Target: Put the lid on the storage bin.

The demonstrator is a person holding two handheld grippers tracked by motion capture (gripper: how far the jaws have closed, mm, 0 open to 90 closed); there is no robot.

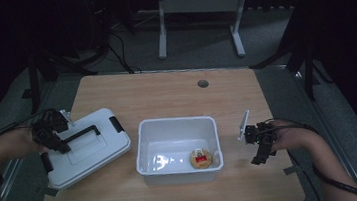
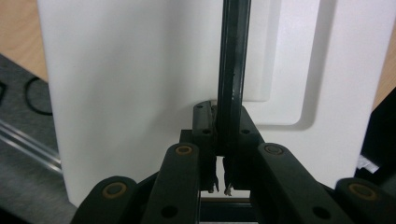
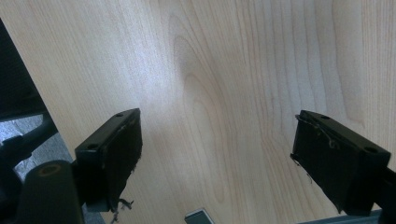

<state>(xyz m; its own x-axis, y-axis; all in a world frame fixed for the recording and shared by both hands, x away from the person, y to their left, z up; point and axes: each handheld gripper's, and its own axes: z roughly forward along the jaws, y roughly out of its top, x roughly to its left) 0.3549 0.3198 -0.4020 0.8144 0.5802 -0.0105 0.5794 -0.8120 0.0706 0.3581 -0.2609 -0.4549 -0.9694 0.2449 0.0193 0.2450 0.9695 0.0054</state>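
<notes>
Left tool point(image 2: 223, 140): we log its jaws clamped on the black handle point(image 2: 231, 70) of the white lid point(image 2: 126, 93).
Lid position: tilted, at the table's point(image 1: 166, 94) left, just beside the white bin point(image 1: 144, 149).
Right tool point(image 3: 217, 154): we note jaws spread wide, nothing between them, over bare wood at the table's right.
Bin contents: we count one small round item point(image 1: 200, 159).

lid point(image 1: 91, 151): smooth white plastic, slightly glossy
handle point(image 2: 231, 70): black plastic
bin point(image 1: 146, 134): glossy white plastic, right of lid
table point(image 1: 166, 94): matt pale wood grain
</notes>
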